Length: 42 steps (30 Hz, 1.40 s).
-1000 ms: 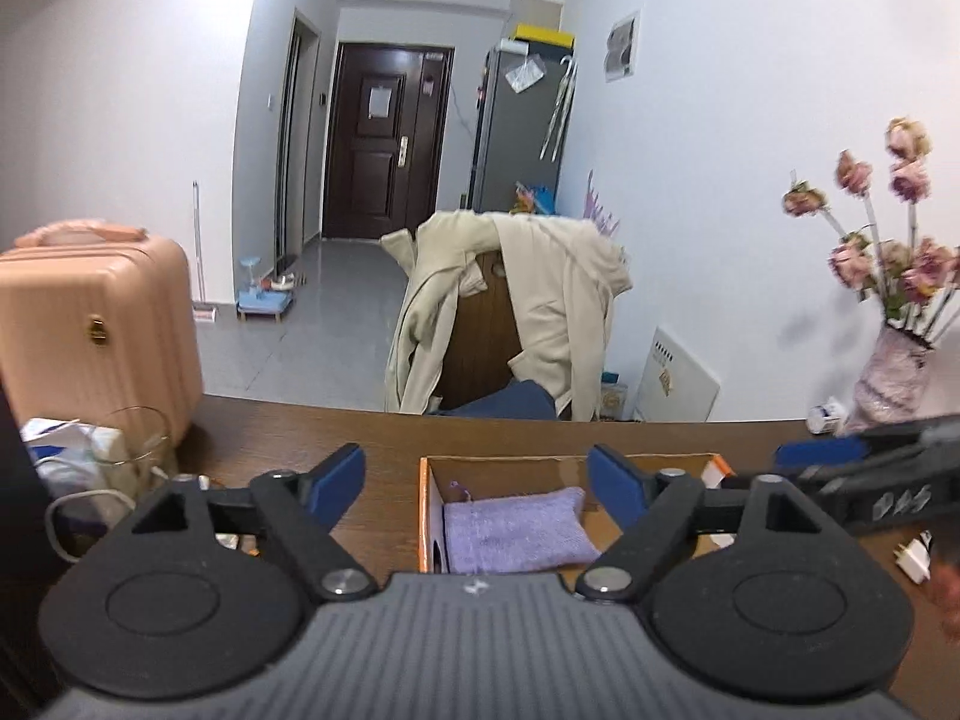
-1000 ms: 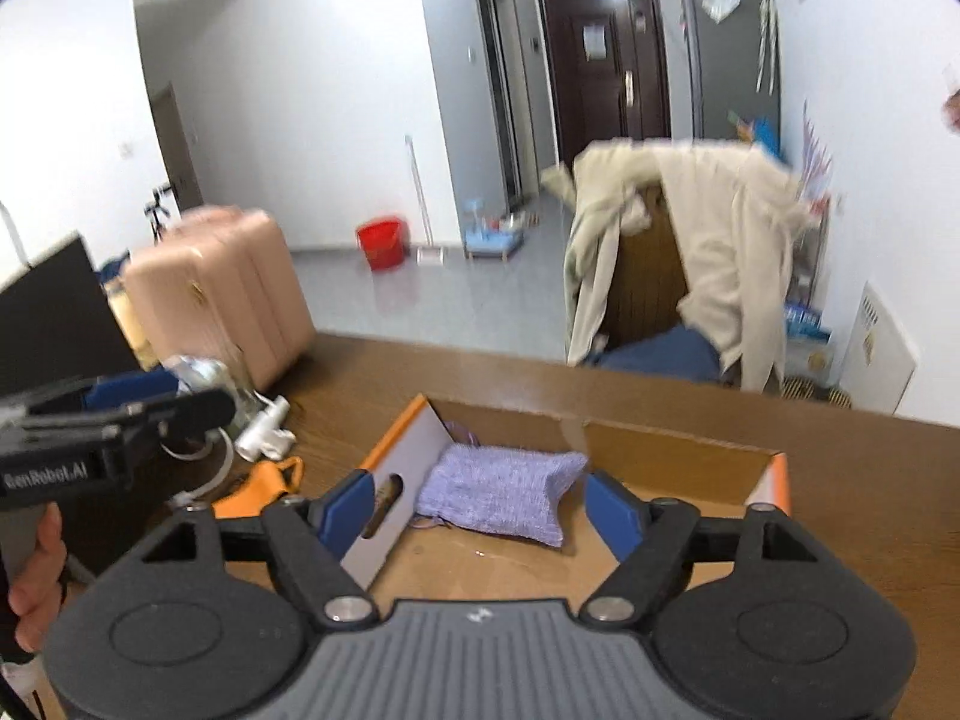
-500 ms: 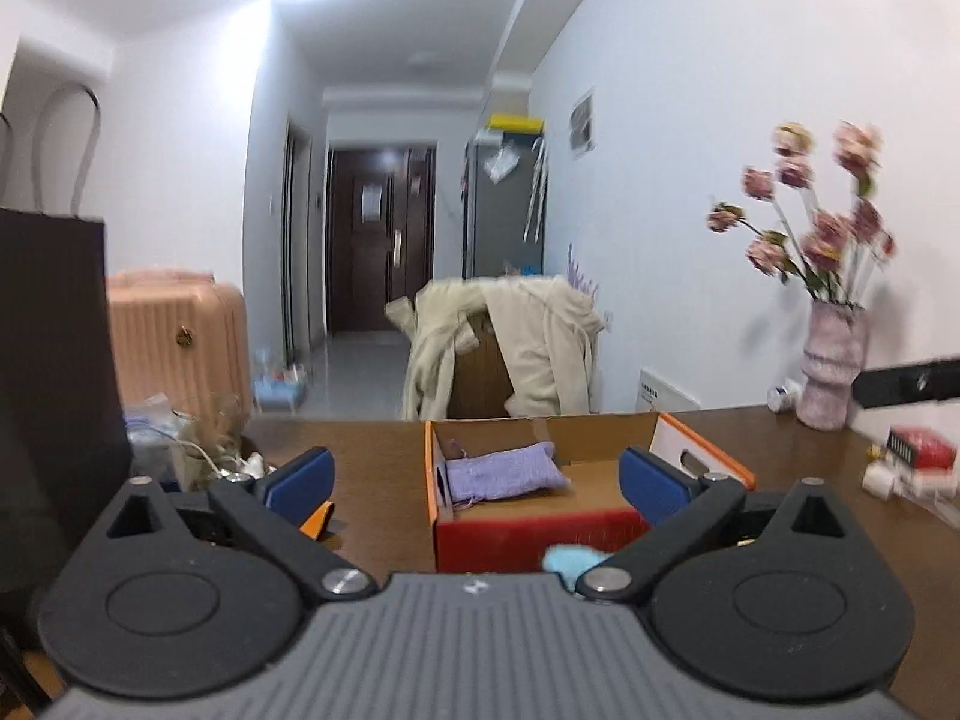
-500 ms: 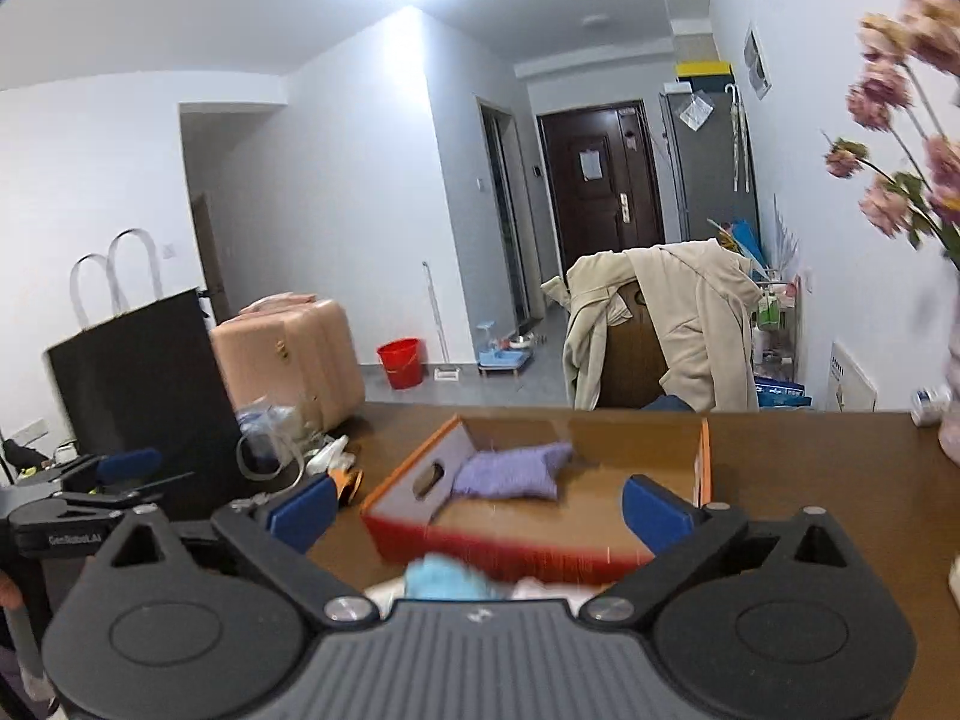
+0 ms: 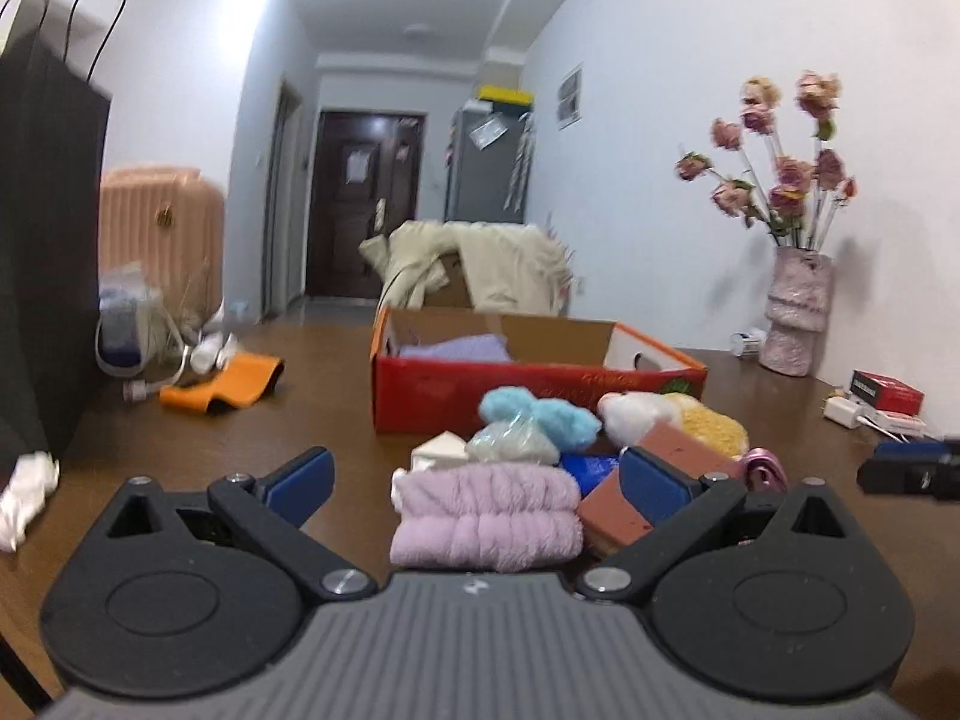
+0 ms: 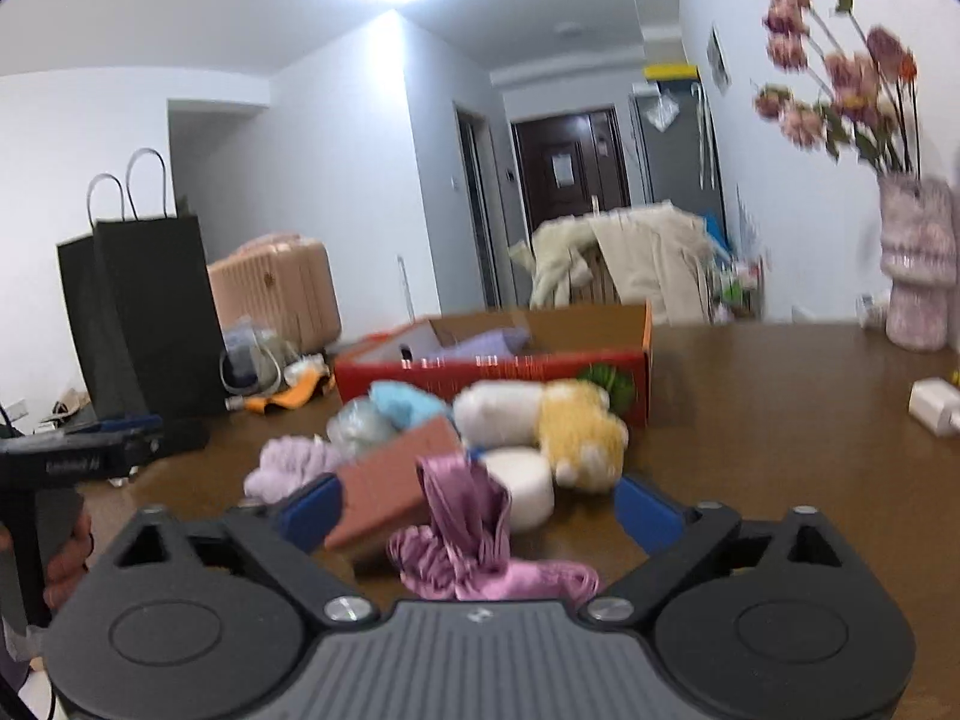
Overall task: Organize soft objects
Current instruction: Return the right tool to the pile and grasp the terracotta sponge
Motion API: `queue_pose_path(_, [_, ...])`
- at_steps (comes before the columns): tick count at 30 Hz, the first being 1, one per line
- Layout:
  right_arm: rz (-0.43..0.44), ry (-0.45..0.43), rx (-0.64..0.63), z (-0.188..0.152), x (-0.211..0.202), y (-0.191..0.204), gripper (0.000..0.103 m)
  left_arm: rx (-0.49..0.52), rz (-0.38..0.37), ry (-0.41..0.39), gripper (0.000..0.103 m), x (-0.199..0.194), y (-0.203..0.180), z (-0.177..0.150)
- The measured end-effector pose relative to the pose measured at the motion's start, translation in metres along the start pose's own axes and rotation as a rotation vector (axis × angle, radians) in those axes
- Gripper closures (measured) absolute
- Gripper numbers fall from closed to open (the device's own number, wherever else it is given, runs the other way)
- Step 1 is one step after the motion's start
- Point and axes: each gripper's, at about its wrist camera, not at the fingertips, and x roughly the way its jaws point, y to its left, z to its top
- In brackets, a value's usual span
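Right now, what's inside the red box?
A folded lilac cloth lies in the red box, toward its left end. The near wall hides the floor of the box, so anything lying lower or further right cannot be seen.

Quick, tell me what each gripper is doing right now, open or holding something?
Left gripper: open, holding nothing, lilac fluffy cloth between the jaws.
Right gripper: open, jaws just closing, holding nothing, pink satin scrunchie between them.
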Motion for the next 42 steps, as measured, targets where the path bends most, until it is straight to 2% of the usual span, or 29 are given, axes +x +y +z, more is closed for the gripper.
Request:
queue_pose_path(3, [0.025, -0.002, -0.006, -0.002, 0.004, 0.006, 0.031, -0.034, -0.015, 0.036, 0.0, 0.005, 0.001, -0.003])
queue_pose_path(6, [0.121, 0.021, -0.027, -0.004, 0.012, 0.015, 0.045, -0.051, -0.024, 0.078, 0.0, 0.011, -0.004, -0.008])
queue_pose_path(8, [0.172, 0.072, -0.044, -0.007, 0.026, 0.024, 0.048, -0.074, -0.037, 0.098, 0.0, 0.014, -0.007, -0.012])
queue_pose_path(10, [0.181, 0.107, -0.071, -0.009, 0.038, 0.033, 0.049, -0.102, -0.053, 0.118, 0.0, 0.016, -0.009, -0.015])
queue_pose_path(12, [0.162, 0.142, -0.087, -0.01, 0.051, 0.038, 0.05, -0.12, -0.078, 0.142, 0.0, 0.02, -0.011, -0.018])
queue_pose_path(15, [0.063, 0.174, -0.08, -0.013, 0.062, 0.031, 0.059, -0.117, -0.081, 0.184, 0.004, 0.027, -0.017, -0.019])
queue_pose_path(17, [-0.038, 0.165, -0.054, -0.011, 0.06, 0.019, 0.058, -0.135, -0.098, 0.187, 0.005, 0.03, -0.02, -0.021])
queue_pose_path(19, [-0.086, 0.15, -0.031, -0.002, 0.055, 0.009, 0.057, -0.175, -0.133, 0.214, 0.017, 0.035, -0.023, -0.022])
queue_pose_path(20, [-0.091, 0.141, -0.015, 0.004, 0.054, 0.005, 0.057, -0.19, -0.154, 0.229, 0.018, 0.037, -0.024, -0.023])
queue_pose_path(22, [-0.053, 0.094, 0.0, 0.018, 0.049, 0.003, 0.057, -0.216, -0.182, 0.242, 0.019, 0.044, -0.028, -0.023])
queue_pose_path(24, [-0.004, 0.052, -0.014, 0.027, 0.049, 0.005, 0.057, -0.223, -0.177, 0.275, 0.024, 0.052, -0.033, -0.024])
queue_pose_path(27, [0.05, 0.08, -0.03, 0.033, 0.068, 0.007, 0.059, -0.267, -0.194, 0.264, 0.035, 0.059, -0.033, -0.024])
queue_pose_path(30, [0.099, 0.114, -0.007, 0.034, 0.089, 0.005, 0.059, -0.329, -0.247, 0.28, 0.045, 0.067, -0.029, -0.023])
queue_pose_path(32, [0.138, 0.164, 0.045, 0.033, 0.106, 0.0, 0.064, -0.364, -0.296, 0.3, 0.054, 0.075, -0.027, -0.023])
queue_pose_path(34, [0.13, 0.179, 0.058, 0.027, 0.113, 0.002, 0.074, -0.381, -0.284, 0.298, 0.06, 0.076, -0.025, -0.024])
queue_pose_path(38, [0.123, 0.171, 0.077, 0.026, 0.092, 0.004, 0.079, -0.397, -0.324, 0.273, 0.068, 0.06, -0.018, -0.024])
queue_pose_path(40, [0.13, 0.172, 0.098, 0.023, 0.073, 0.007, 0.079, -0.397, -0.358, 0.244, 0.068, 0.042, -0.014, -0.023])
queue_pose_path(42, [0.142, 0.171, 0.119, 0.015, 0.054, 0.013, 0.079, -0.389, -0.354, 0.249, 0.068, 0.03, -0.015, -0.023])
